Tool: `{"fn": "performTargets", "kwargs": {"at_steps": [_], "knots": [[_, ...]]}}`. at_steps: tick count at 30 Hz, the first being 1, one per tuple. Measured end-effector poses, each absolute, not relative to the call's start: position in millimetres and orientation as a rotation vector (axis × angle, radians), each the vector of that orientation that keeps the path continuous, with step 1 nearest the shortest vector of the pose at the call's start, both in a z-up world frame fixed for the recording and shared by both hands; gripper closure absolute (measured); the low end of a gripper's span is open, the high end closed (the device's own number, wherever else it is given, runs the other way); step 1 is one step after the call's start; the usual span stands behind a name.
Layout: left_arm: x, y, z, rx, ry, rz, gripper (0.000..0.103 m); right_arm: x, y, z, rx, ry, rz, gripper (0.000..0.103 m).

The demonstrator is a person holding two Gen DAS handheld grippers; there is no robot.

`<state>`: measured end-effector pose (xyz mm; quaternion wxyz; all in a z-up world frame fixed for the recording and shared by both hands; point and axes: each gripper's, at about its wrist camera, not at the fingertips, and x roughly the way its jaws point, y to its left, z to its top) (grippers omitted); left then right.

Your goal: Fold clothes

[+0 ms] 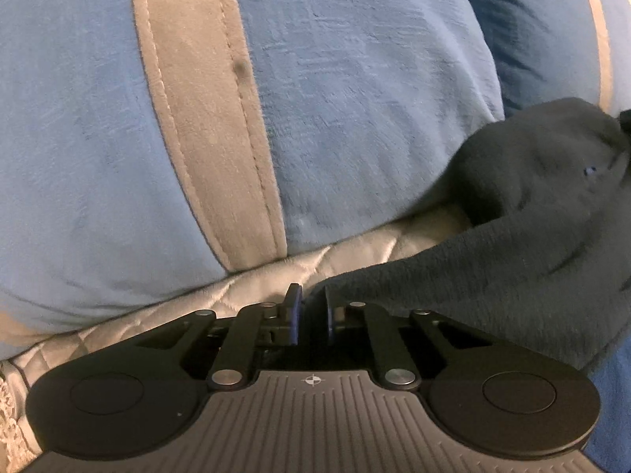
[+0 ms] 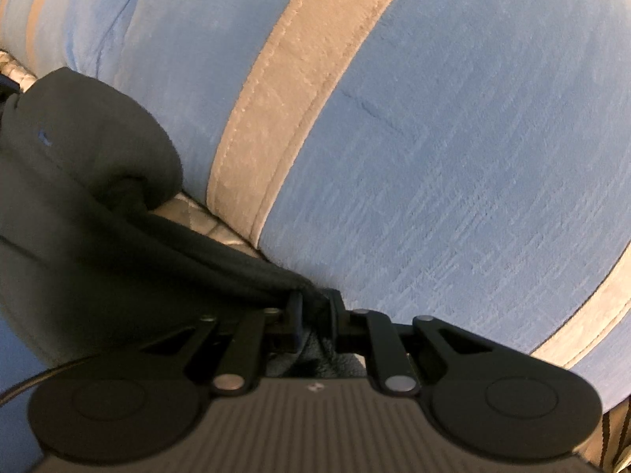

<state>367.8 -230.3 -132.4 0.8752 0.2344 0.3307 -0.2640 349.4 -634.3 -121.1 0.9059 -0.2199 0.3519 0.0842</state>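
On the quilted bed (image 1: 130, 317), against a blue cushion (image 1: 355, 118) | left gripper (image 1: 312, 311) jaws pinched on dark garment (image 1: 493, 268) edge | right gripper (image 2: 315, 315) jaws clamped on same garment's other edge

Nothing readable here – no words, brand names or numbers in either view. The only sign is a small round crosshair mark (image 1: 311, 380) printed at the top centre of the ribbed grey plate (image 1: 315, 425) on the left gripper body. The right wrist view has a similar pale mark (image 2: 314, 386) in the same spot on its ribbed plate (image 2: 315, 429) – too faint to make out.
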Motion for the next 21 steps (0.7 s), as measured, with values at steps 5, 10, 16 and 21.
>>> {"fn": "performTargets", "kwargs": {"at_steps": [5,10,16,21], "knots": [[373,-234,-133,0.456,0.687,-0.535,0.089,353,-634,-125,-0.446,0.743,0.165,0.09],[357,-228,-118,0.42,0.669,-0.439,0.059,344,-625,-123,-0.513,0.755,0.122,0.037],[304,-209,-64,0.336,0.624,-0.36,0.026,289,-617,-78,-0.48,0.702,0.128,0.0],[271,-212,-14,0.246,0.606,-0.362,0.022,215,-598,-31,-0.526,0.655,0.117,0.0]]}}
